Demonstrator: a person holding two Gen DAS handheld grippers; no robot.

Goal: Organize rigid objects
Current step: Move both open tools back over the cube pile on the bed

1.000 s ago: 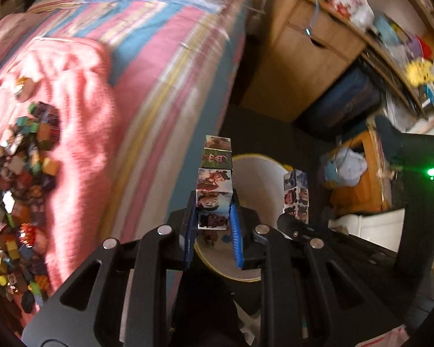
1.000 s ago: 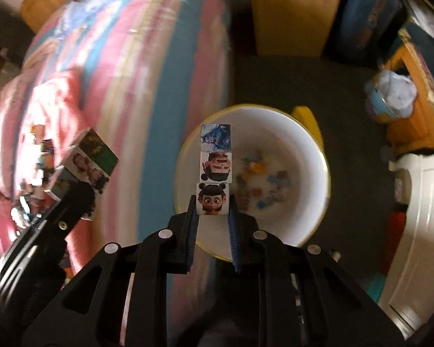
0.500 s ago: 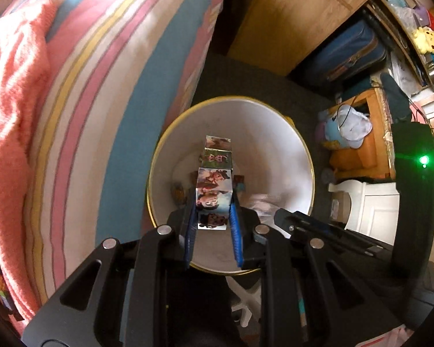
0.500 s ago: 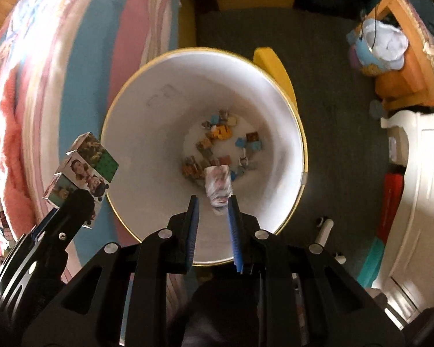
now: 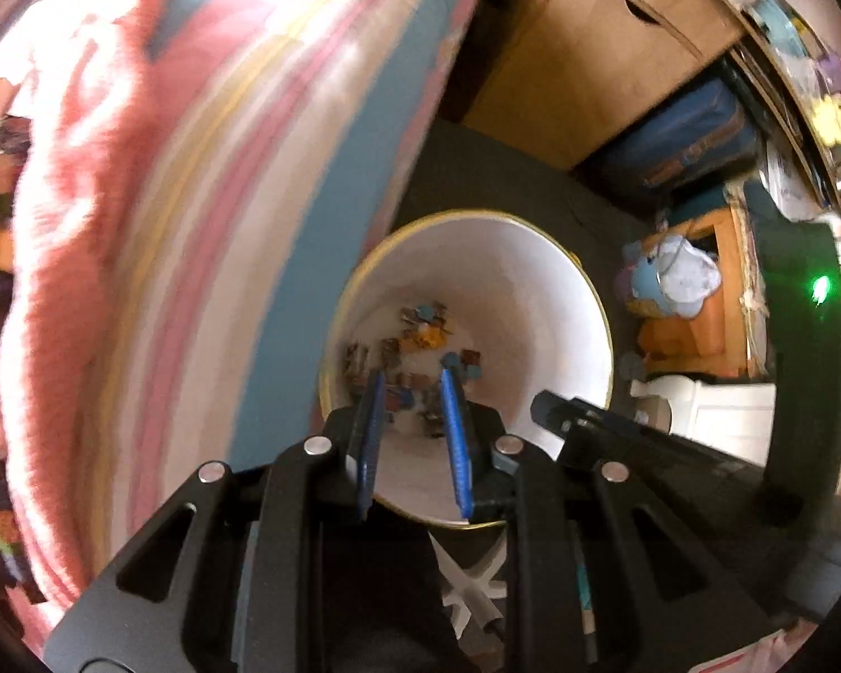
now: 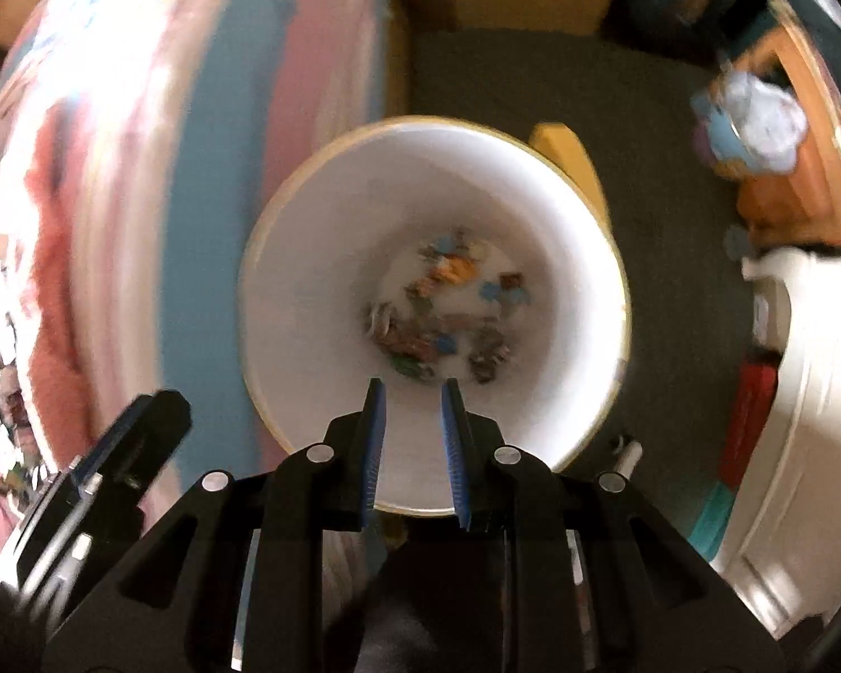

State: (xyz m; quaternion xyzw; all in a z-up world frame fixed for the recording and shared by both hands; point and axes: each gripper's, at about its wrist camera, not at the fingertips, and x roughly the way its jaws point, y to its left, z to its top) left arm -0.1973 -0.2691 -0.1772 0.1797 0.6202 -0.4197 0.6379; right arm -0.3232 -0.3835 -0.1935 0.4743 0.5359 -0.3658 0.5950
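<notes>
While both grippers — left (image 5: 409, 392), right (image 6: 409, 398) — gape empty, bucket (image 6: 308, 280) sits between bed (image 6: 207, 168) and cabinet (image 5: 560, 67).

bucket (image 6: 308, 303): white inside, yellow rim | blocks (image 6: 437, 308): mixed orange, blue, brown, green | bedspread (image 5: 286, 179): pink, blue, cream and yellow stripes | blanket (image 5: 67, 179): coral pink | floor (image 6: 667, 179): dark grey | gripper pads (image 5: 454, 437): blue
</notes>
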